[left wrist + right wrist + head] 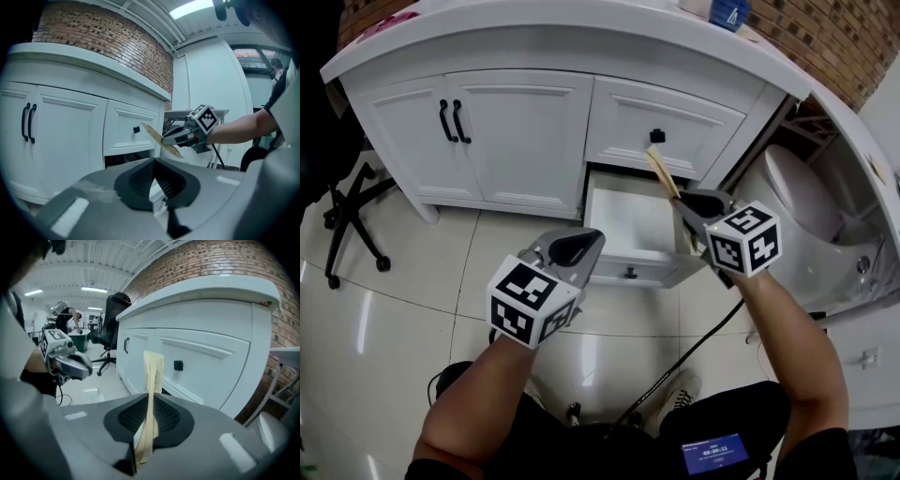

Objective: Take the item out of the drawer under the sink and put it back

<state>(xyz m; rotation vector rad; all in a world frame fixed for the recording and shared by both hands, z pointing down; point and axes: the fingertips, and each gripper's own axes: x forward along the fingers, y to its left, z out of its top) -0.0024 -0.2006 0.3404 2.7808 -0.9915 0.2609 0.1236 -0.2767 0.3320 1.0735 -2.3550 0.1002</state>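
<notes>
Head view first: the open drawer [628,261] of the white vanity cabinet [516,141] is pulled out over the glossy tiled floor [412,281], and its inside looks bare. The right gripper [682,201] is at the drawer's right side and clamps a flat tan packet [661,174] near its middle. The packet is tilted, its upper end reaching up in front of the closed drawer above, close to the black knob [656,136], and its lower end pointing down beside the drawer's right wall (so it is not lying in the drawer). The left gripper [583,246] is in front of the drawer, a little to its left, with its jaws pressed together and nothing in them. A toilet [797,197] stands to the right of the drawer, and an office chair [347,206] is far to its left.

Left gripper view: its own jaws are closed and empty. Beyond them, the right gripper holds the packet slanted in front of the cabinet, above the drawer gap. A brick wall [103,37] rises over the countertop.

Right gripper view: the packet stands upright between the two pads, which squeeze it, and it sticks out past them toward the cabinet front. The left gripper shows at the left, well apart.
</notes>
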